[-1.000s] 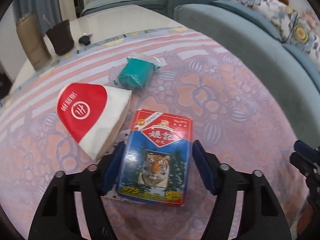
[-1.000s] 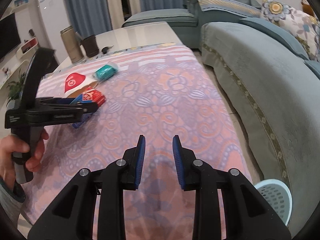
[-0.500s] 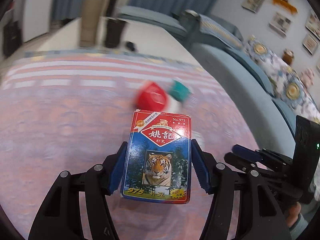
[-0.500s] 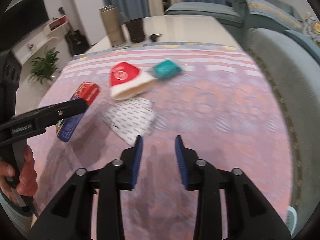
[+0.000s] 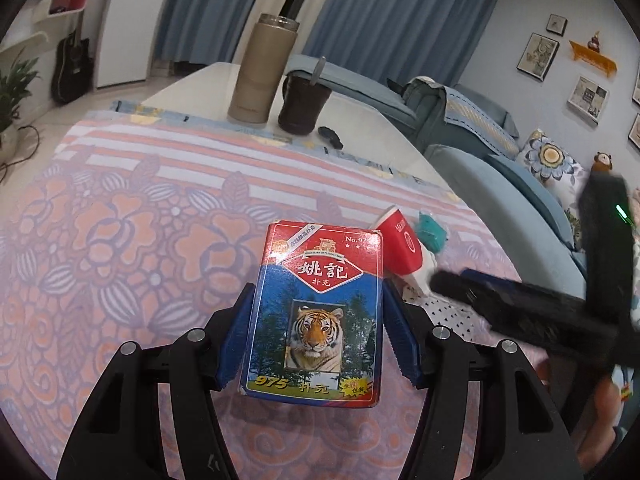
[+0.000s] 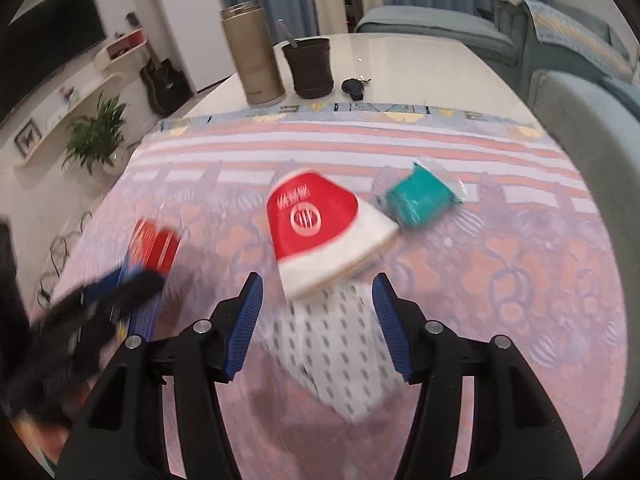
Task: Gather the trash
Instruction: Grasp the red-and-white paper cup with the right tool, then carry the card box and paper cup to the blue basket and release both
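Currently held: red-and-blue cardboard playing-card box (image 5: 316, 312), light, stiff, clamped by its long sides in the left gripper (image 5: 316, 336). Next: flattened red-and-white paper cup (image 6: 320, 232) and spotted white paper wrapper (image 6: 340, 356), mid-table, light, crushable; the right gripper (image 6: 316, 324) is opening around the cup's rim, pads clear; best pinched across the flat faces.

One playing-card box (image 5: 316, 316), one flattened red-and-white paper cup (image 6: 320, 228), one teal wrapper (image 6: 420, 198), one dotted white sheet (image 6: 340, 356), one thermos (image 6: 252, 56), one dark cup (image 6: 309, 65), one key fob (image 6: 353, 87)

Glossy card box (image 5: 316, 316) over matt patterned cloth (image 5: 120, 240).
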`<state>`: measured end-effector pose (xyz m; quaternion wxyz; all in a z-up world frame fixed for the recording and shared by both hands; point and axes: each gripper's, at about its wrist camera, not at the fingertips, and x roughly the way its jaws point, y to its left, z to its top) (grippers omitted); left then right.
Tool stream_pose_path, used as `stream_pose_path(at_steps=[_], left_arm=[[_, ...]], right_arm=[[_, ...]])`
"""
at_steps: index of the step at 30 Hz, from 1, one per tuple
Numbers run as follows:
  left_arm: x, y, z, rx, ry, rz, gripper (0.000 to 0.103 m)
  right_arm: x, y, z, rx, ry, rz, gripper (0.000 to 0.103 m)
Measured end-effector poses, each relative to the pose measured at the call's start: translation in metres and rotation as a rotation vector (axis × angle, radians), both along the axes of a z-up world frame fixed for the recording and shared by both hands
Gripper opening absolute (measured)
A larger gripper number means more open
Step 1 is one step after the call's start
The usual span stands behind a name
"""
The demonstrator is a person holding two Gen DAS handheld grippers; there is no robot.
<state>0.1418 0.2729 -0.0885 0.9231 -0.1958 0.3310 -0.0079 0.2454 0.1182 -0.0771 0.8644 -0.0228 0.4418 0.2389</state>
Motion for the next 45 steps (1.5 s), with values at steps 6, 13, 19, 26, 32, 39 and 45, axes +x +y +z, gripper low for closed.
stream_pose_path(at_steps=[6,13,19,26,32,39,45], left_arm=[[-0.002,0.022,-0.007,-0.102,0.006,0.037,0.059],[0.000,0.023,-0.009,-0.128,0.018,0.019,0.059],[0.000,0.024,-0.012,-0.147,0.026,0.015,0.059],[0.000,0.019,-0.010,-0.120,0.025,0.011,0.059],[-0.001,0.020,-0.011,-0.138,0.025,0.007,0.059],[-0.013,0.000,0.007,-0.095,-0.055,-0.045,0.059],[-0.032,-0.061,0.055,-0.112,-0.123,-0.183,0.059]], right_arm=[[0.022,0.037,-0.005,-0.060,0.013,0.009,0.054],[0.037,0.069,-0.012,-0.273,-0.019,0.000,0.060],[0.050,0.077,-0.018,-0.349,-0.032,0.003,0.061],[0.048,0.084,-0.027,-0.435,-0.086,0.021,0.060],[0.042,0.056,-0.011,-0.285,-0.075,-0.007,0.027],[-0.001,-0.012,0.033,-0.086,-0.117,-0.053,0.026],[-0.055,-0.095,0.083,-0.018,-0.186,-0.137,0.026]])
